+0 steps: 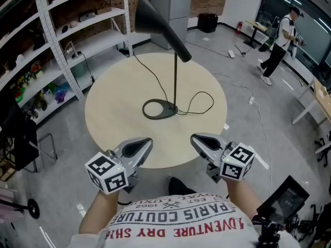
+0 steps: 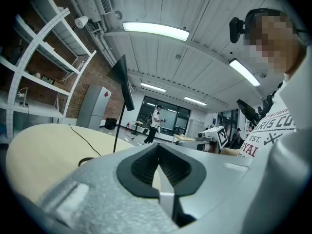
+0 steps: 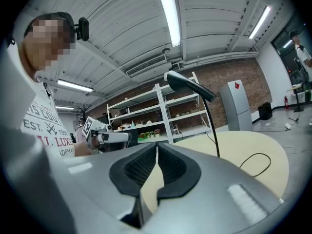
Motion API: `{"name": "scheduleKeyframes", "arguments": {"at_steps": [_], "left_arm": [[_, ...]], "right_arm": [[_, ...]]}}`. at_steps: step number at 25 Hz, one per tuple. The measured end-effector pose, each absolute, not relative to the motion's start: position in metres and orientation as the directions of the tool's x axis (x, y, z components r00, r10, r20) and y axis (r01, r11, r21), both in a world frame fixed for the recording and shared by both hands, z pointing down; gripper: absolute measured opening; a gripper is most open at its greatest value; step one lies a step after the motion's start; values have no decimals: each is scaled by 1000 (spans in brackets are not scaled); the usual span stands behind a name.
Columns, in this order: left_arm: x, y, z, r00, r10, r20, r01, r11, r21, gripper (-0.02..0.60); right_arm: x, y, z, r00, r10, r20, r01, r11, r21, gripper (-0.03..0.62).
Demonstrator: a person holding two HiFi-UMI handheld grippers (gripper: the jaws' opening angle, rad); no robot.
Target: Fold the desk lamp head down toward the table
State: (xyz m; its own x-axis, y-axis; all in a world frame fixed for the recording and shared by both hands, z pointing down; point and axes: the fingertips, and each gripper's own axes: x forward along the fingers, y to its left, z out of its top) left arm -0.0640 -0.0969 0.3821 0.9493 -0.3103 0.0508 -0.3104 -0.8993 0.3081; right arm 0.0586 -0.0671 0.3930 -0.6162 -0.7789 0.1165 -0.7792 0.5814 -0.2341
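Observation:
A black desk lamp stands upright on the round beige table [image 1: 114, 118]. Its cone head [image 1: 160, 27] is raised high on a thin pole [image 1: 176, 81] above an oval base [image 1: 159, 109], and its cable [image 1: 199, 105] loops on the tabletop. My left gripper [image 1: 147, 142] and right gripper [image 1: 195, 138] hover at the table's near edge, well short of the lamp, both shut and holding nothing. In the left gripper view the jaws [image 2: 158, 147] meet, with the lamp head [image 2: 122, 79] far beyond. In the right gripper view the jaws [image 3: 157, 147] are together, with the lamp head [image 3: 187, 84] off to the right.
White shelving [image 1: 62, 45] with small items runs along the left. A grey cabinet [image 1: 170, 4] stands behind the table. A person [image 1: 279, 40] walks at the back right. A black chair [image 1: 18, 133] sits at the left, and a stand with a screen [image 1: 284, 200] at the lower right.

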Motion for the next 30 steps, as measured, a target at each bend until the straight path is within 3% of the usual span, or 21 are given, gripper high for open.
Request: {"name": "scheduleKeyframes", "arguments": {"at_steps": [5,16,25,26,30], "left_arm": [[-61,-144,375,927,-365,82,-373,-881,290,2],[-34,-245,362,885,-455,100,-464,-847,258,2],[-23,-301,356,848,-527,48,-517,-806,287,5],[-25,-305,352,841,-538,48,-529,-802,278,31],[-38,-313,329,825,-563,56,-560,-799,219,52]], "right_arm": [[76,-127,396,-643,-756,118,-758,608,-234,57],[114,-281,409,-609,-765,210,-786,618,-30,156],[123,-374,444,-640,-733,232,-756,654,-18,158],[122,-377,443,-645,-729,229,-751,660,-13,155],[113,-379,432,-655,-728,201,-743,669,1,98]]}}
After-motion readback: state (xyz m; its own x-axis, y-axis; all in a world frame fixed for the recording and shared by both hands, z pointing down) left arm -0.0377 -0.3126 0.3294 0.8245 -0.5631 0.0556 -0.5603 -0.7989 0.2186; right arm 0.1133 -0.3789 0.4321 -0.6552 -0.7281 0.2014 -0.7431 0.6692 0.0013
